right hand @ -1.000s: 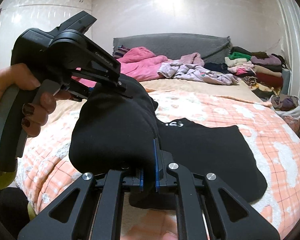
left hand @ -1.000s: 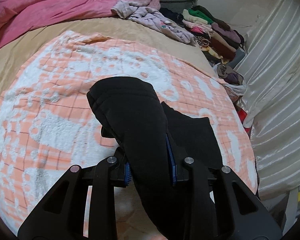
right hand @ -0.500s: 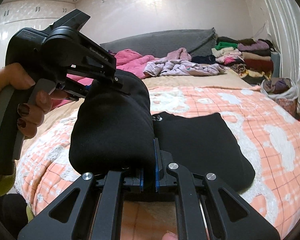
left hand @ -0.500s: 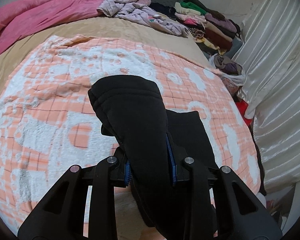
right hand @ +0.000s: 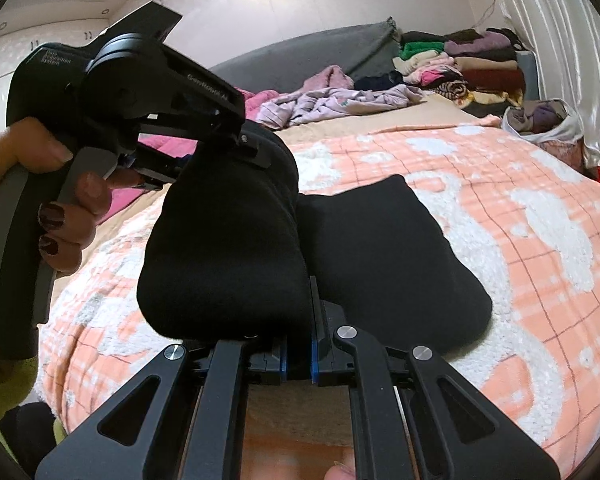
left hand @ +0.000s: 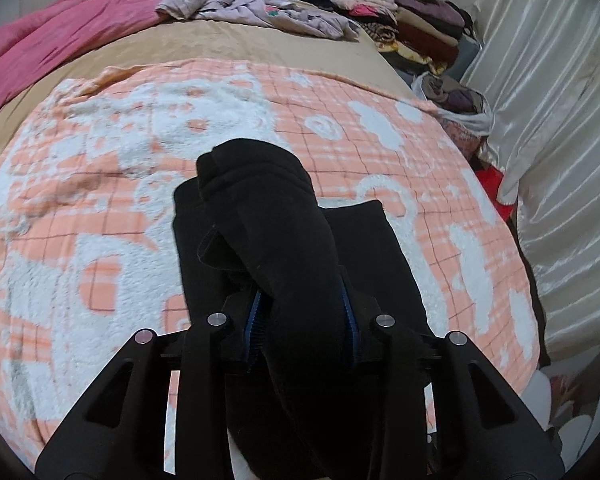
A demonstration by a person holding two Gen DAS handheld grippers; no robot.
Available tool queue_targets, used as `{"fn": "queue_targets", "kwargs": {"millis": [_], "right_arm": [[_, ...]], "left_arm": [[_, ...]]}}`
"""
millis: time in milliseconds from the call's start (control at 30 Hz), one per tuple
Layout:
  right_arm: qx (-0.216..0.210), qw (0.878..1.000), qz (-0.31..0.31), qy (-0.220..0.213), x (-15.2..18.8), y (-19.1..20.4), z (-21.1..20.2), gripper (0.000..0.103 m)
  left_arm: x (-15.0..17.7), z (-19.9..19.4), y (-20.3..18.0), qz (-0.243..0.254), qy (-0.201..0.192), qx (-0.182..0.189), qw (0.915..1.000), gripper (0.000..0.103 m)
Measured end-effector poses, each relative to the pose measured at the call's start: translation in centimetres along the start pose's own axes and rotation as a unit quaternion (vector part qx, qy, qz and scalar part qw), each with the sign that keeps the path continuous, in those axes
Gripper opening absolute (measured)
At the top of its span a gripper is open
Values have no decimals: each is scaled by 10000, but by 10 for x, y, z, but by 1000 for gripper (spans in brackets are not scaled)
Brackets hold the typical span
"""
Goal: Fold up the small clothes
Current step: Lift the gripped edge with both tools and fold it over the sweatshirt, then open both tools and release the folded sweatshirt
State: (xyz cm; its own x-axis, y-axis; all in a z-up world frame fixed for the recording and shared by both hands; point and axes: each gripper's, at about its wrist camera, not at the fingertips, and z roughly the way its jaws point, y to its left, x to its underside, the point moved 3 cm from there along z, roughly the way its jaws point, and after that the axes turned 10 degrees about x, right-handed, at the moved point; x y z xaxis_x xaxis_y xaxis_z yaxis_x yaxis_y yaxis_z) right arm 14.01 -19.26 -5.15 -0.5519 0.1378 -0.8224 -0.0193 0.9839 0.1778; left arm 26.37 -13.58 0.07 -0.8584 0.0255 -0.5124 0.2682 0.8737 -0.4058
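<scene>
A black garment (left hand: pixel 284 240) lies partly on the orange-and-white checked blanket (left hand: pixel 100 200) and is lifted at its near edge. My left gripper (left hand: pixel 302 328) is shut on a thick fold of it. My right gripper (right hand: pixel 298 356) is shut on the same near edge, beside the left. In the right wrist view the lifted fold (right hand: pixel 228 248) bulges between the two grippers, with the left gripper (right hand: pixel 244 140) held by a hand at the upper left. The rest of the garment (right hand: pixel 388 260) lies flat on the blanket to the right.
A pink quilt (left hand: pixel 60 40) and a lilac heap of clothes (left hand: pixel 252 4) lie at the far side of the bed. Folded clothes (left hand: pixel 404 20) are stacked at the far right. A bag of clothes (left hand: pixel 456 100) and a white curtain (left hand: pixel 560 160) are right of the bed.
Both grippers have carried the lifted fold forward and to the right over the flat part of the garment. The garment's flat part looks narrower now. Both grips are unchanged.
</scene>
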Motion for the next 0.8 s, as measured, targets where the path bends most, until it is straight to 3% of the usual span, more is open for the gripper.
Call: {"fn": "queue_targets", "kwargs": {"millis": [467,533,667,800], "right_arm": [[166,9998,2,111,6,-12,7,8],[155,9998,32,139,7,-14,7,9],[116,9995,157,233,8,-20,10,11],[122,9985,365,399,10,-32,12,13]], "left_arm": [[-2,29,-17,259,138,46,9996,35],[-3,30,-21,373,85,82,9992,40],[-1,30,-29,425,85,380,9983,64],[-1,9,-36,423,-175,815,9956,74]]}}
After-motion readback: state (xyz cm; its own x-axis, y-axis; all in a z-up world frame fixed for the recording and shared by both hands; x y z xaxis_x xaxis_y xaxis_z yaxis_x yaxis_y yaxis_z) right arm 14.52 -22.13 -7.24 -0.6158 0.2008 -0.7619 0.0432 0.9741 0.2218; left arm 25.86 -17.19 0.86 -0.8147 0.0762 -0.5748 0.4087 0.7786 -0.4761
